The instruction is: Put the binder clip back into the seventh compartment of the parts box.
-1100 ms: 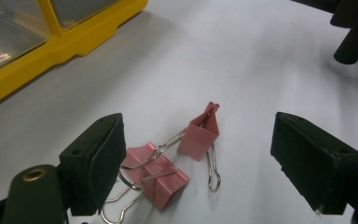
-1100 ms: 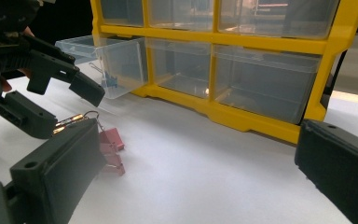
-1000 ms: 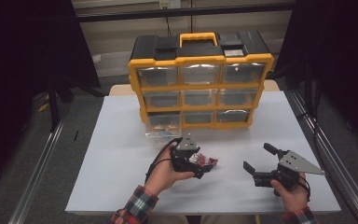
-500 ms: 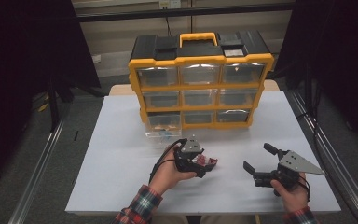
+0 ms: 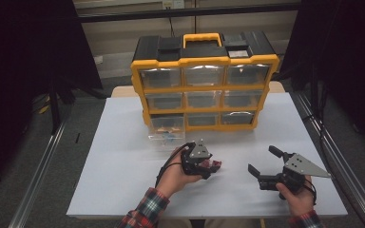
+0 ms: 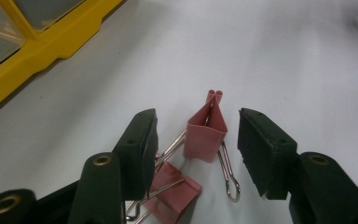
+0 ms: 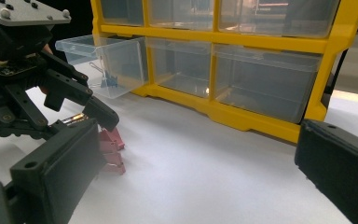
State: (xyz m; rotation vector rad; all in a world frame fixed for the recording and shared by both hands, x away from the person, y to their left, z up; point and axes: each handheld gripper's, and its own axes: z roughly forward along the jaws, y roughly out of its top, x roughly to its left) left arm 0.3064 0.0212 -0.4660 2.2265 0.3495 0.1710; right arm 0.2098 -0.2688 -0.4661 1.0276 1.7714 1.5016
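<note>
A pink metal binder clip [image 6: 206, 130] lies on the white table [image 6: 270, 56] between the half-spread jaws of the left gripper [image 6: 196, 144], which have just been closing, pads not yet touching it. Its long axis runs along the jaws, folded spine pointing away and wire handles toward the gripper, with a second pink binder clip [image 6: 170, 186] just beside it. The right gripper [image 5: 261, 166] hovers well apart, jaws spread wide on nothing.

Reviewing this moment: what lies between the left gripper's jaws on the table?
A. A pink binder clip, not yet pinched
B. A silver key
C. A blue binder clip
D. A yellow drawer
A. In the left gripper view a pink binder clip stands between the jaws of the left gripper, which have just been closing, with gaps still visible on both sides, so the pads do not press it yet.
</note>
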